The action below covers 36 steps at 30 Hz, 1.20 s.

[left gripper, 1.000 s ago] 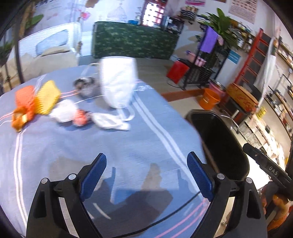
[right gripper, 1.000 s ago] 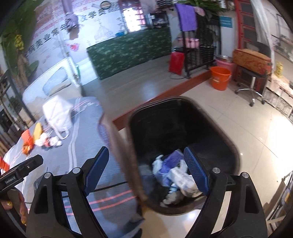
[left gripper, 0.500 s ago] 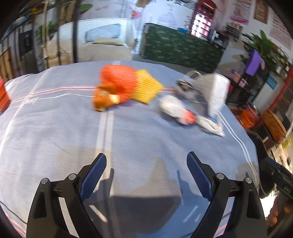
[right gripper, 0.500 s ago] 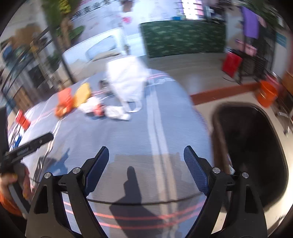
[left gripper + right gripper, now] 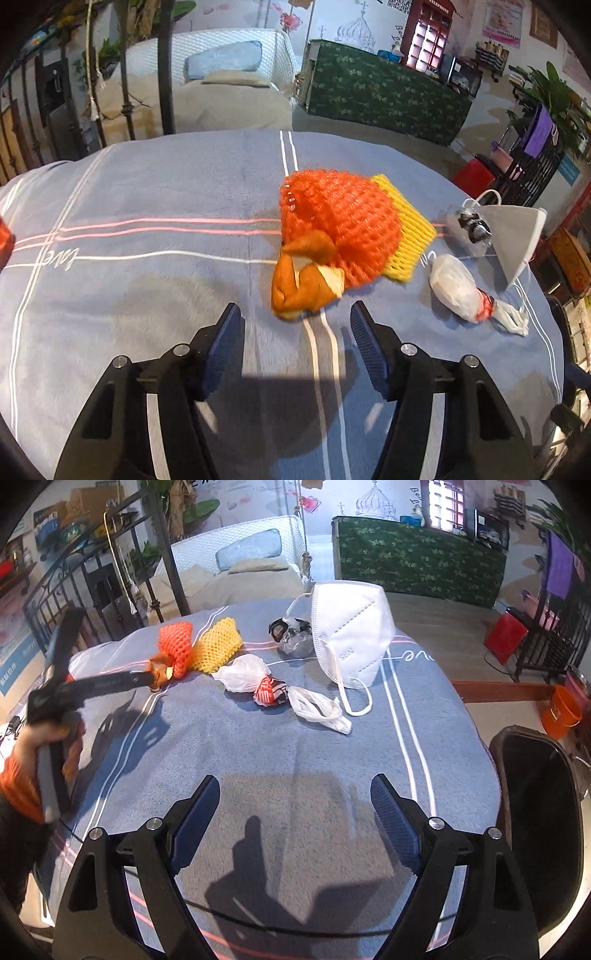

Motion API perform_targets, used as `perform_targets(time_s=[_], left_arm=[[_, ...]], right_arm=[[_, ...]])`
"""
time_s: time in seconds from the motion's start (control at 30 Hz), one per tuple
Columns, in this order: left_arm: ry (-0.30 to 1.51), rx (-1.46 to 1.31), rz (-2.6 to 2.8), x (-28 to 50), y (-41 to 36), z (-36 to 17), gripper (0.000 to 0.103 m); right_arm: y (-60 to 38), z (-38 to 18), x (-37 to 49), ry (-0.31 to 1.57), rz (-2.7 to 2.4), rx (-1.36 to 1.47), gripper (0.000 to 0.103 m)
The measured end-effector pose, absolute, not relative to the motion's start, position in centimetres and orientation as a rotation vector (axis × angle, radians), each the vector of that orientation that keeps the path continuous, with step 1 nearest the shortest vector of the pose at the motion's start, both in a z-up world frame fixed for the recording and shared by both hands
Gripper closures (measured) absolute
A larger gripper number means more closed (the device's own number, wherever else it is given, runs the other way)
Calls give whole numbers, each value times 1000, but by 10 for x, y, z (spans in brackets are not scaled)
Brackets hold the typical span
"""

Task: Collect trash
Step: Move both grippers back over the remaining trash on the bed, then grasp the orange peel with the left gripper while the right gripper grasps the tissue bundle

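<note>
Trash lies on a blue-grey cloth-covered table (image 5: 147,295): orange peel (image 5: 303,284), an orange foam net (image 5: 336,225), a yellow foam net (image 5: 406,236), a knotted white plastic bag (image 5: 461,291), a crumpled clear wrapper (image 5: 469,229) and a white face mask (image 5: 517,236). My left gripper (image 5: 297,345) is open and empty, just short of the peel. My right gripper (image 5: 293,818) is open and empty, above bare cloth in front of the bag (image 5: 280,690) and mask (image 5: 351,638). The left gripper (image 5: 147,681) shows at the peel (image 5: 162,670) in the right wrist view.
A black trash bin (image 5: 543,812) stands on the floor off the table's right edge. An orange bucket (image 5: 561,710) and a red box (image 5: 506,635) are on the floor beyond. A bed and a green-covered counter stand behind the table.
My left gripper swung left from the bin side and moved up to the orange peel, its jaws narrowing. My right gripper swung from over the bin to over the table.
</note>
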<state>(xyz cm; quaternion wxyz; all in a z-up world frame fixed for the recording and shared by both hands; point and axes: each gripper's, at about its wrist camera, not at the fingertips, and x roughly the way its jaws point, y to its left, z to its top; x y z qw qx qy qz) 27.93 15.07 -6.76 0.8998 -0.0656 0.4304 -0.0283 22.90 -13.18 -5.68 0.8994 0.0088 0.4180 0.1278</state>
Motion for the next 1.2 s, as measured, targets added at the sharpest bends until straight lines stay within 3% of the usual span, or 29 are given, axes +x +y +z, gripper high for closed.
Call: perform_targets(time_s=[0.07,0.33,0.97,1.1,1.2], left_arm=[[898,-136,-70,291,153,-71,47],[893,-198,-101,296,161,-77,73],[826,-280,-99,232,163,-50,74],[831,-306,-102,222,159,-52,74],[832,-304,-104,220,157,-52,74]], right_arm=[[-126,-58,236,873,264,1,20],[-101,-55,270,877,315,-79,20],[-38,-78,353,903,429,-386,24],[-39,-95,370,947,394,-416,36],[-42,-100,374,975,398,-395,61]])
